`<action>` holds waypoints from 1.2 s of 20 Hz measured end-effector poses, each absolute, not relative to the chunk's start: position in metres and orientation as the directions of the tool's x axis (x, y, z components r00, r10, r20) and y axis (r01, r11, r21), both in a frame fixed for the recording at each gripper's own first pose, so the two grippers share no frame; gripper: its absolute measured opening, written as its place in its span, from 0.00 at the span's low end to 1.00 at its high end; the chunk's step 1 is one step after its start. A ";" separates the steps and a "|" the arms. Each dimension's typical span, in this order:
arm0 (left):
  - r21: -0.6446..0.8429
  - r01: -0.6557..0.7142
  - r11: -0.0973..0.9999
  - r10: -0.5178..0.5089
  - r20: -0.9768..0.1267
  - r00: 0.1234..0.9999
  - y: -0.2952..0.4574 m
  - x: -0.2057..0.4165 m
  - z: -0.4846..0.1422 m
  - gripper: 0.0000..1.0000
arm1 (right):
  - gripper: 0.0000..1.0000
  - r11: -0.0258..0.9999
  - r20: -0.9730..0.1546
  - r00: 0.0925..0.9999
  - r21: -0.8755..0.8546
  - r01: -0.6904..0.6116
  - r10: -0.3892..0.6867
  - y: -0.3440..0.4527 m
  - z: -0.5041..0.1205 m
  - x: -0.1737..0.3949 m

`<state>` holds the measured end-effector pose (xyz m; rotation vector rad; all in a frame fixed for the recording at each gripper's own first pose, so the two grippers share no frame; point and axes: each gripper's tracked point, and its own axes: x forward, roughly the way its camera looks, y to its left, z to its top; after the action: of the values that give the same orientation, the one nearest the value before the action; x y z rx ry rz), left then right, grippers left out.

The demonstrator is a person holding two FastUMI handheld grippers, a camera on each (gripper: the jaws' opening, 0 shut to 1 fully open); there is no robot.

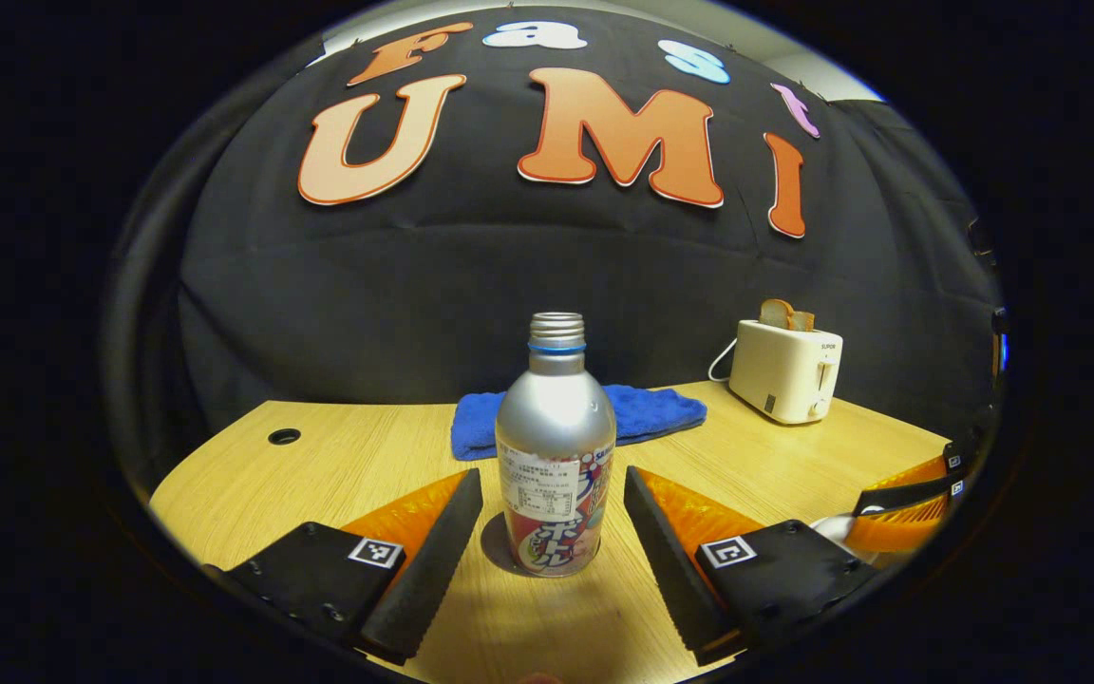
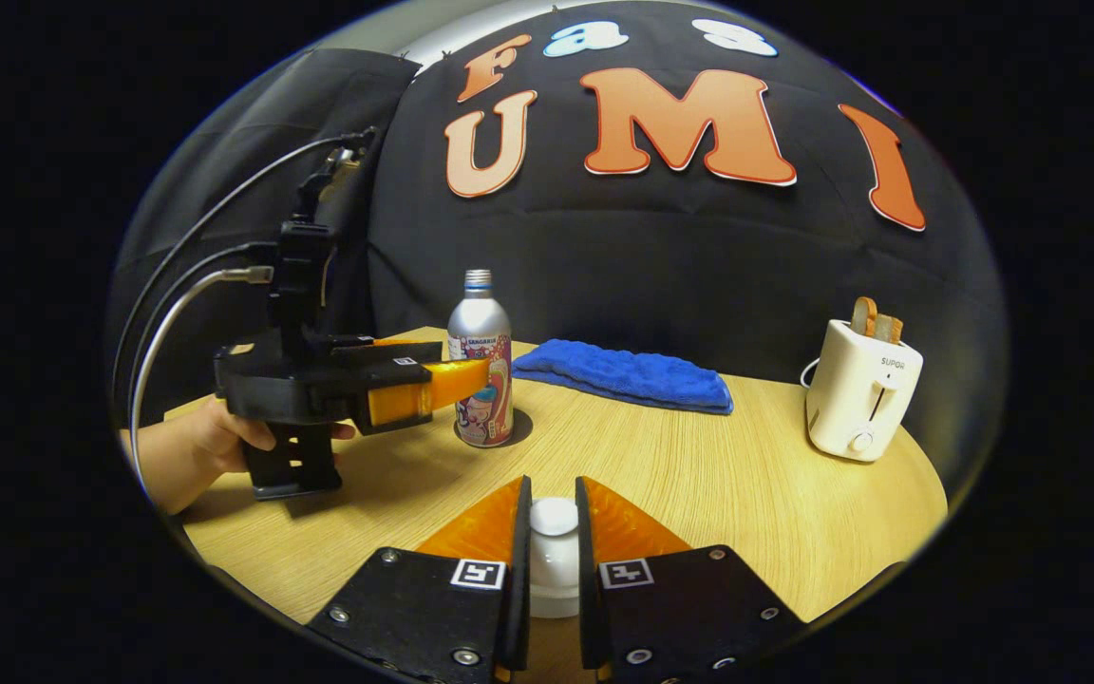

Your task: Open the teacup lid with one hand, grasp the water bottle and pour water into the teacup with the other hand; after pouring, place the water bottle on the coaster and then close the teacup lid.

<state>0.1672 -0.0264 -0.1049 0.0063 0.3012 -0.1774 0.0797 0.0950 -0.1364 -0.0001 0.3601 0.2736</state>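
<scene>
A silver water bottle [image 1: 555,446] with an uncapped threaded neck stands upright on a dark round coaster [image 2: 518,429] on the wooden table. My left gripper [image 1: 553,518] is open, one finger on each side of the bottle's lower half, with a gap on both sides. In the right gripper view a hand [image 2: 210,437] holds that left gripper [image 2: 471,380] beside the bottle [image 2: 479,342]. My right gripper [image 2: 554,522] is shut on the white knob of the teacup lid [image 2: 554,518]. White ceramic continues below the knob; the fingers hide whether the lid rests on the cup.
A blue towel [image 2: 628,375] lies behind the bottle near the black cloth wall. A white toaster [image 2: 862,394] with bread slices stands at the right, its cord trailing back. A round cable hole [image 1: 284,436] sits at the table's far left. My right gripper [image 1: 903,508] shows at the left gripper view's right edge.
</scene>
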 end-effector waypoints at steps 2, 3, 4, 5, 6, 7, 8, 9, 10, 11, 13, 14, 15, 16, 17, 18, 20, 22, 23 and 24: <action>-0.026 0.167 0.986 -0.167 -0.284 0.944 -0.025 0.159 -0.100 0.95 | 0.22 0.963 -0.343 0.902 0.041 -0.266 0.263 0.097 -0.139 0.080; -0.022 0.161 0.987 -0.161 -0.272 0.949 -0.022 0.154 -0.098 0.94 | 0.22 0.965 -0.345 0.903 0.030 -0.261 0.255 0.096 -0.142 0.081; -0.020 0.159 0.987 -0.159 -0.261 0.952 -0.020 0.150 -0.094 0.98 | 0.22 0.967 -0.345 0.906 0.019 -0.253 0.244 0.093 -0.144 0.081; -0.017 0.156 0.988 -0.155 -0.252 0.955 -0.019 0.143 -0.092 0.98 | 0.22 0.969 -0.341 0.910 0.017 -0.245 0.236 0.092 -0.144 0.082; -0.013 0.151 0.988 -0.150 -0.245 0.958 -0.017 0.140 -0.087 0.98 | 0.22 0.969 -0.338 0.910 0.020 -0.246 0.238 0.092 -0.145 0.082; -0.011 0.143 0.990 -0.141 -0.238 0.961 -0.016 0.135 -0.083 0.98 | 0.23 0.967 -0.340 0.908 0.019 -0.253 0.244 0.093 -0.145 0.081; -0.016 0.135 0.991 -0.135 -0.227 0.964 -0.014 0.131 -0.077 0.98 | 0.24 0.967 -0.340 0.909 0.006 -0.253 0.240 0.091 -0.145 0.079; -0.021 0.126 0.992 -0.127 -0.216 0.968 -0.014 0.126 -0.072 0.98 | 0.31 0.968 -0.337 0.913 -0.014 -0.250 0.231 0.091 -0.143 0.078; -0.020 0.116 0.993 -0.117 -0.208 0.971 -0.012 0.121 -0.066 0.98 | 0.29 0.969 -0.337 0.915 -0.033 -0.245 0.220 0.089 -0.144 0.079; -0.012 0.107 0.994 -0.108 -0.197 0.975 -0.011 0.114 -0.059 0.98 | 0.39 0.970 -0.333 0.918 -0.038 -0.240 0.214 0.089 -0.140 0.077; 0.009 0.083 0.997 -0.080 -0.173 0.982 -0.007 0.101 -0.045 0.98 | 0.59 0.969 -0.313 0.923 -0.033 -0.244 0.222 0.090 -0.131 0.072; 0.014 0.070 0.997 -0.067 -0.166 0.984 -0.005 0.094 -0.039 0.98 | 0.64 0.970 -0.292 0.931 -0.035 -0.240 0.220 0.088 -0.122 0.068; 0.010 0.068 0.998 -0.066 -0.154 0.986 -0.008 0.088 -0.032 0.98 | 0.77 0.972 -0.268 0.940 -0.042 -0.231 0.212 0.087 -0.113 0.067; 0.011 0.059 0.998 -0.056 -0.148 0.987 -0.008 0.081 -0.027 0.98 | 0.77 0.974 -0.243 0.948 -0.046 -0.223 0.205 0.085 -0.104 0.065; 0.015 0.052 0.999 -0.049 -0.144 0.988 -0.007 0.074 -0.024 0.98 | 0.82 0.976 -0.213 0.957 -0.047 -0.211 0.197 0.082 -0.093 0.062; 0.021 0.040 0.999 -0.037 -0.142 0.989 -0.007 0.067 -0.021 0.98 | 0.83 0.978 -0.191 0.963 -0.045 -0.203 0.191 0.078 -0.084 0.057; 0.022 0.028 0.999 -0.025 -0.125 0.992 -0.007 0.053 -0.011 0.98 | 0.86 0.982 -0.149 0.973 -0.041 -0.187 0.179 0.074 -0.068 0.050; 0.026 0.023 0.999 -0.020 -0.103 0.994 -0.008 0.045 -0.005 0.98 | 0.89 0.985 -0.110 0.981 -0.041 -0.168 0.163 0.066 -0.055 0.042; 0.034 0.014 0.999 -0.011 -0.101 0.995 -0.007 0.042 -0.005 0.98 | 0.90 0.987 -0.097 0.984 -0.037 -0.154 0.150 0.060 -0.051 0.039; 0.038 0.007 0.999 -0.004 -0.097 0.995 -0.007 0.041 -0.003 0.98 | 0.92 0.989 -0.085 0.987 -0.027 -0.142 0.140 0.054 -0.048 0.036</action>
<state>0.0410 -0.0073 -0.0030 0.0385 0.0971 -0.0056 0.0358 0.0541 -0.0480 -0.0325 0.0830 0.1415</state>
